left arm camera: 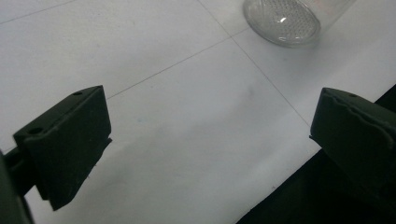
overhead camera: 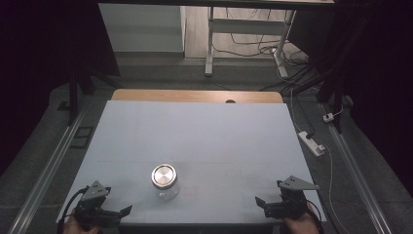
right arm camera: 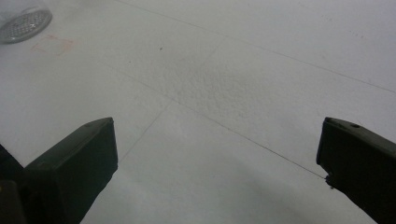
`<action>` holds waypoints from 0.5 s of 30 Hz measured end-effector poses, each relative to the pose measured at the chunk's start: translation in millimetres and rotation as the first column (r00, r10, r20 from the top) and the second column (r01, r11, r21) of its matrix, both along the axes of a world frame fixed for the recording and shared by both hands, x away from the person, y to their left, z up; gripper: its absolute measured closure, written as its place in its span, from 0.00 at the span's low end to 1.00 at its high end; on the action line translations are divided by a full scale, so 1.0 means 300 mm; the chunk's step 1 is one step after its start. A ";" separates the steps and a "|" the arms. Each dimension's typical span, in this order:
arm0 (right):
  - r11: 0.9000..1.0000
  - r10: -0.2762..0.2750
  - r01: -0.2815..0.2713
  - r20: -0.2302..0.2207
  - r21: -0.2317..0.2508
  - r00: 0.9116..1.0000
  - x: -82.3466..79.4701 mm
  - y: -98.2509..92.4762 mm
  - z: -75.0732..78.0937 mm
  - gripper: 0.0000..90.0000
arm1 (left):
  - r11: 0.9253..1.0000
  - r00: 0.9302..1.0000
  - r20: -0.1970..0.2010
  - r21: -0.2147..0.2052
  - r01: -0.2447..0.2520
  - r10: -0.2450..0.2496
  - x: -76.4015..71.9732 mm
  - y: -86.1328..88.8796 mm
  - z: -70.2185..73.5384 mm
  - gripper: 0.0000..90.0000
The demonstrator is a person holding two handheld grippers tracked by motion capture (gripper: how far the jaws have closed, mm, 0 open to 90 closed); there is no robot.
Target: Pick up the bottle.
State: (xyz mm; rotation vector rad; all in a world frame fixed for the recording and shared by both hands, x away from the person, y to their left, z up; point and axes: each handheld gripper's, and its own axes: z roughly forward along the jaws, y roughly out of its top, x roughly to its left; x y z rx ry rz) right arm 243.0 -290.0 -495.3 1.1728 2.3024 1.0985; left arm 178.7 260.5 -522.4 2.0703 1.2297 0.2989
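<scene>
A clear glass jar [overhead camera: 164,182] with a round silver lid stands upright on the white table top [overhead camera: 195,136], near the front and left of centre. Its textured base [left arm camera: 282,19] appears at the top of the left gripper view and its edge [right arm camera: 21,21] at the top left of the right gripper view. My left gripper [overhead camera: 122,212] rests at the front left corner, open and empty, a short way left of the jar. At the front right corner my right gripper [overhead camera: 261,204] is open with nothing between its fingers [right arm camera: 79,163].
The table's front edge runs just under both grippers, dark beyond it [left arm camera: 327,196]. A wooden strip [overhead camera: 195,95] borders the far edge. On the floor to the right lie a power strip [overhead camera: 311,143] and cables. A white desk frame [overhead camera: 243,29] stands behind.
</scene>
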 end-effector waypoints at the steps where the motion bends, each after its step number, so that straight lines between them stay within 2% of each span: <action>1: 1.000 -0.003 0.003 0.004 -0.004 1.000 -0.001 0.001 0.000 0.00 | 1.000 1.000 0.001 -0.003 0.002 -0.002 0.000 0.001 0.000 0.00; 6: 1.000 -0.009 0.009 0.016 -0.021 1.000 -0.004 0.006 0.000 0.00 | 1.000 1.000 0.006 -0.013 0.010 -0.010 -0.001 -0.003 0.004 0.00; 15: 1.000 -0.019 0.019 0.012 -0.015 1.000 -0.003 0.004 0.000 0.00 | 0.999 0.998 0.033 -0.016 0.049 -0.049 0.008 -0.019 0.016 0.00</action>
